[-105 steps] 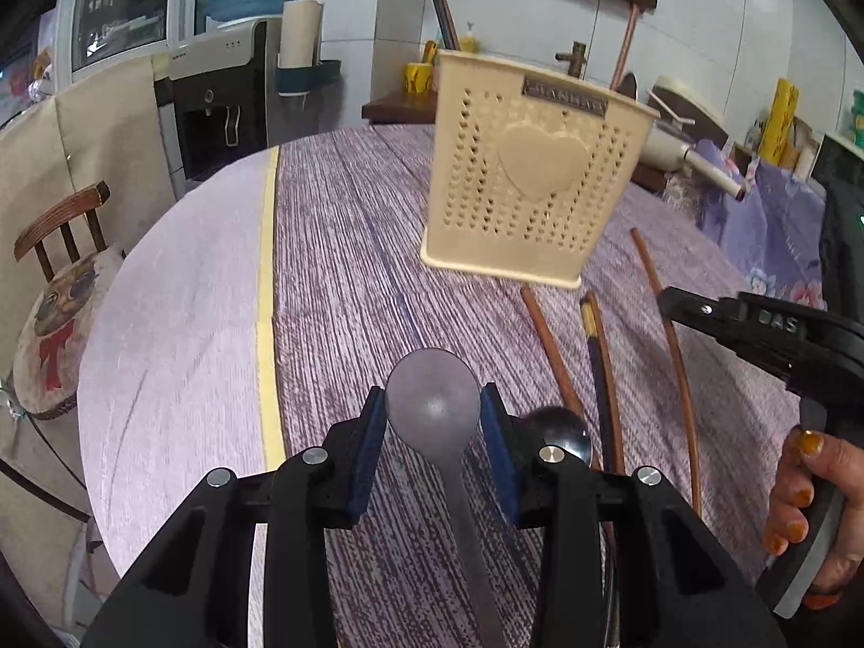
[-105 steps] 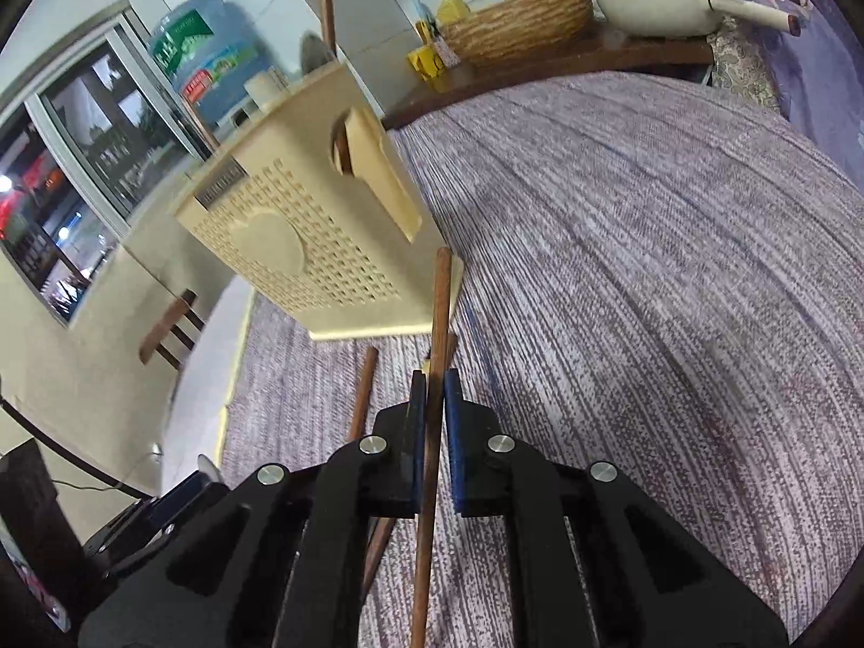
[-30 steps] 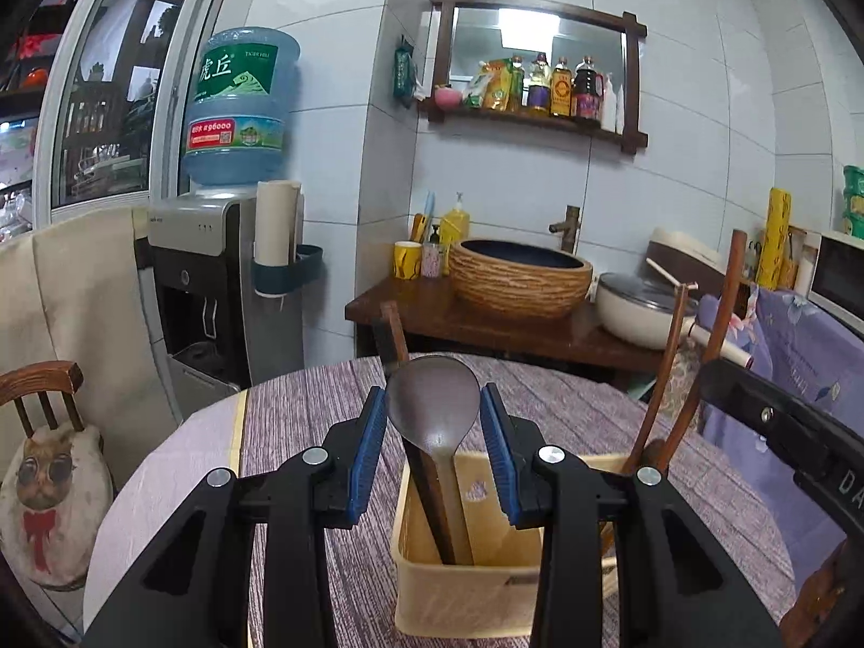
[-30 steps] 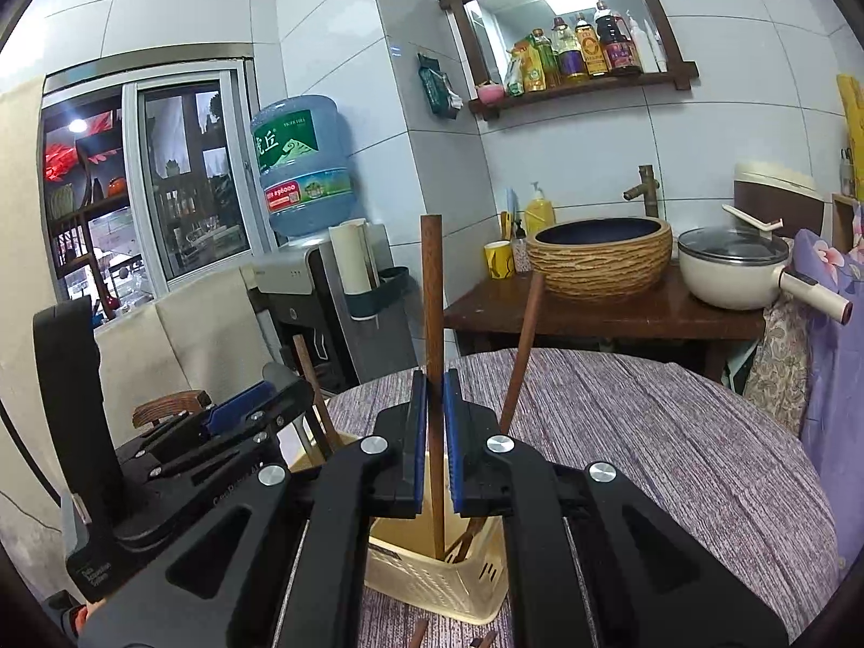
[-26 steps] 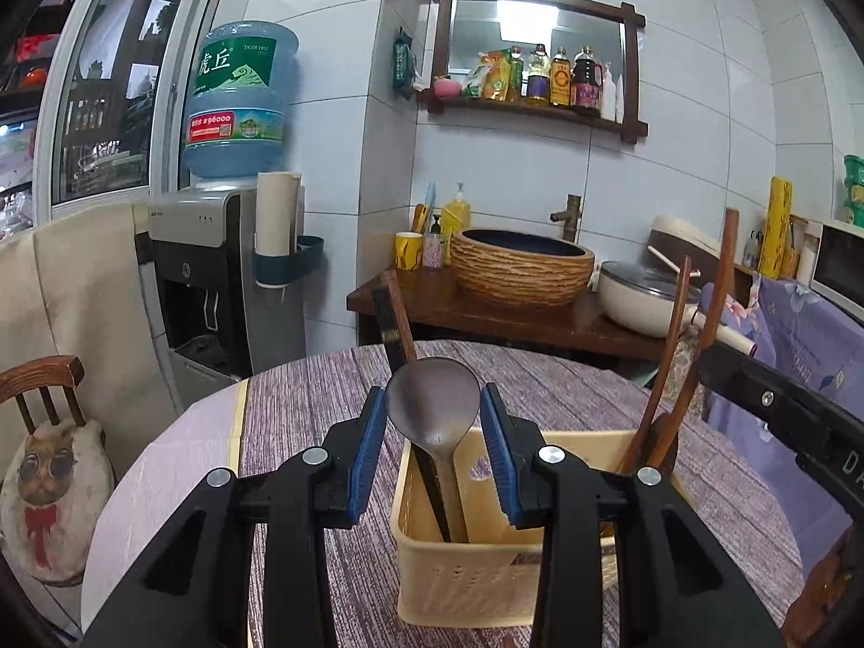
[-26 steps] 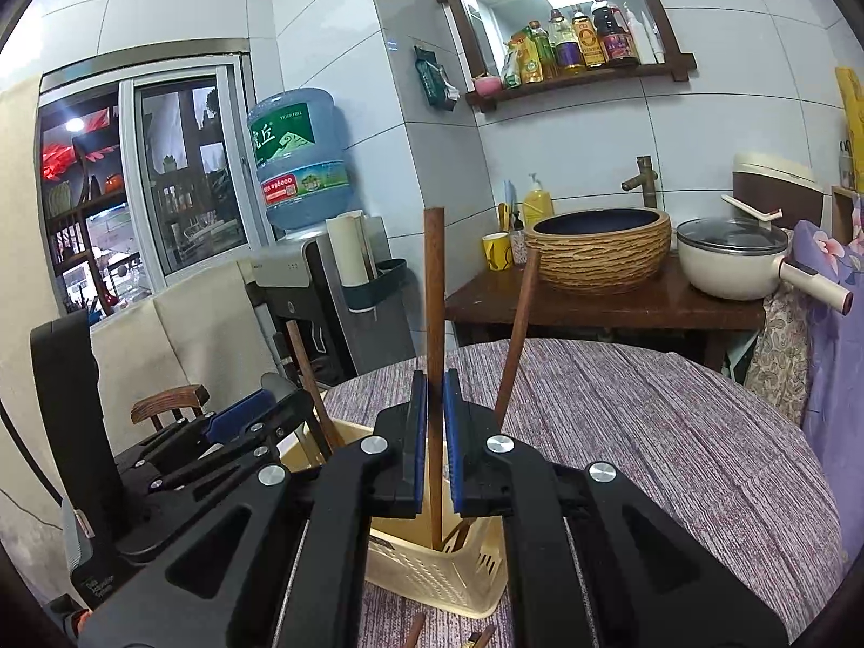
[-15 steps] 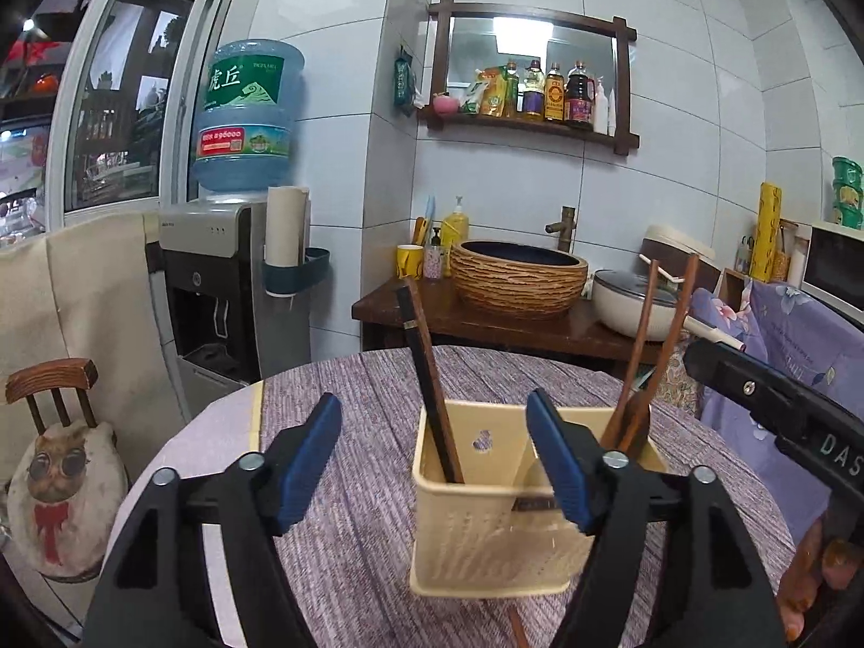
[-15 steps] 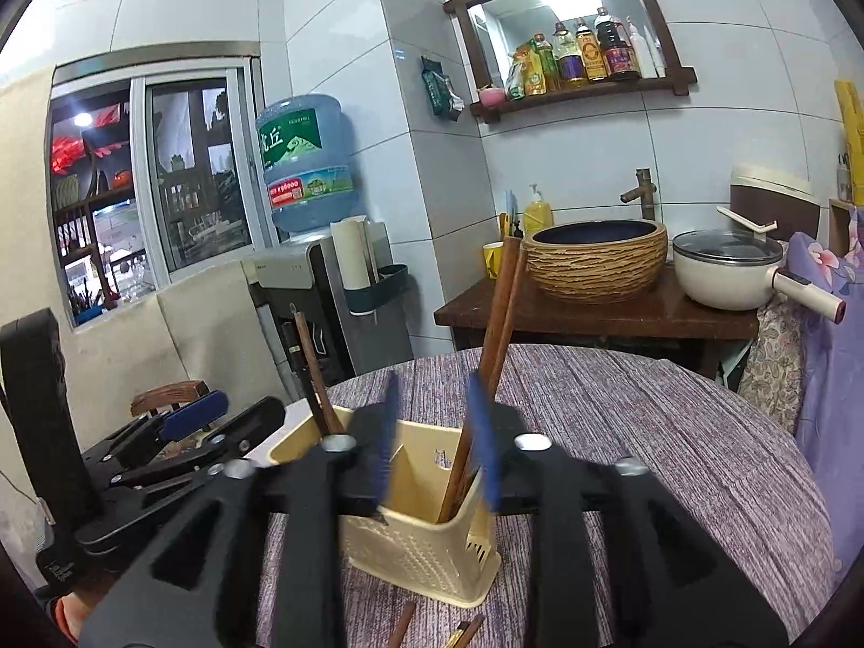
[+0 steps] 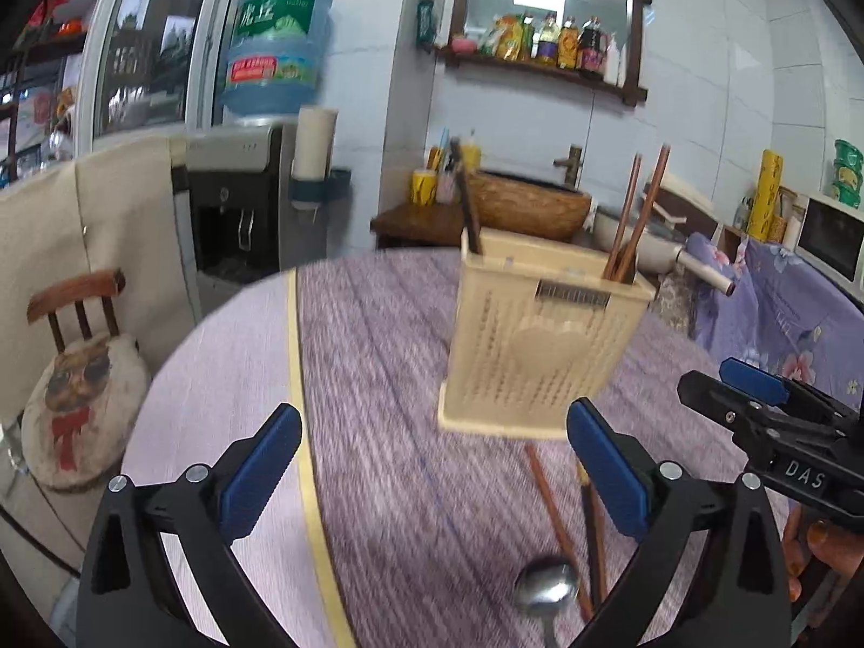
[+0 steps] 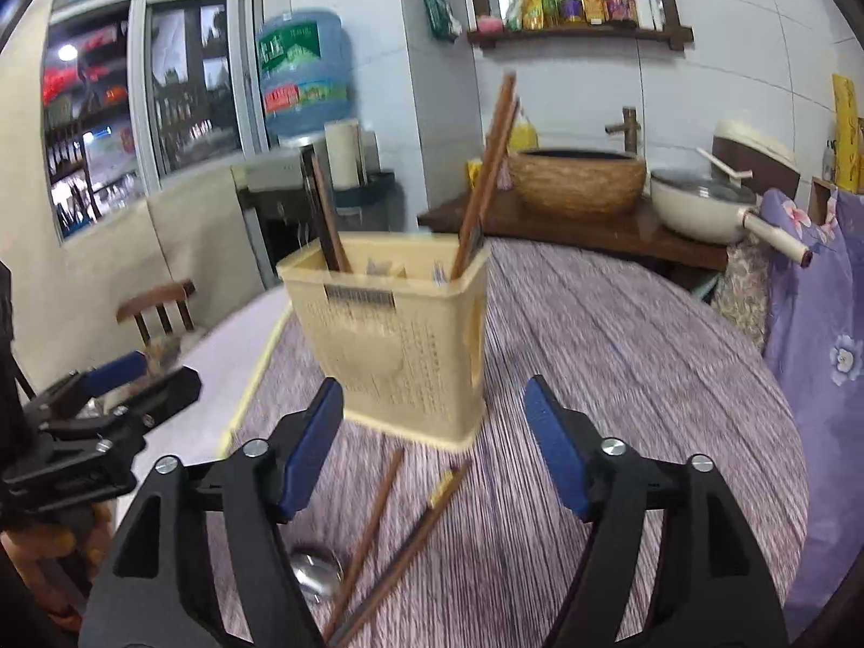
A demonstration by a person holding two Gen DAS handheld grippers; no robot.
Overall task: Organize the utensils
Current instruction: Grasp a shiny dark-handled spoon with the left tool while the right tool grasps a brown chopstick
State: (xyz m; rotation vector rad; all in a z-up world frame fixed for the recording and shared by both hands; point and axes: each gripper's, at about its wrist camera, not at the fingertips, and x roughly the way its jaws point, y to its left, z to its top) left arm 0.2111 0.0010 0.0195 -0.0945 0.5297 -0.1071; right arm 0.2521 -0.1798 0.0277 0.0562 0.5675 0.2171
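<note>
A cream perforated utensil basket (image 9: pixel 540 345) (image 10: pixel 405 335) stands upright on the purple table cloth. Brown chopsticks (image 9: pixel 632 216) (image 10: pixel 486 178) lean out of its right side, a darker utensil handle (image 9: pixel 467 205) (image 10: pixel 324 216) out of its left. On the cloth in front lie a metal spoon (image 9: pixel 545 594) (image 10: pixel 316 575) and loose chopsticks (image 9: pixel 556 507) (image 10: pixel 378 513). My left gripper (image 9: pixel 432 470) is open and empty, back from the basket. My right gripper (image 10: pixel 434 448) is open and empty too; it also shows at the right of the left wrist view (image 9: pixel 756 405).
The round table (image 9: pixel 227 367) has a bare left part beyond a yellow strip. A chair with a cat cushion (image 9: pixel 86 378) stands left. Behind are a water dispenser (image 9: pixel 243 205), a side table with a woven bowl (image 10: pixel 578 178) and a pot (image 10: pixel 702 205).
Both grippers opened and let go: the spoon and the chopstick stayed in the basket. Both have since pulled back and tilted down, bringing the loose utensils on the cloth into view.
</note>
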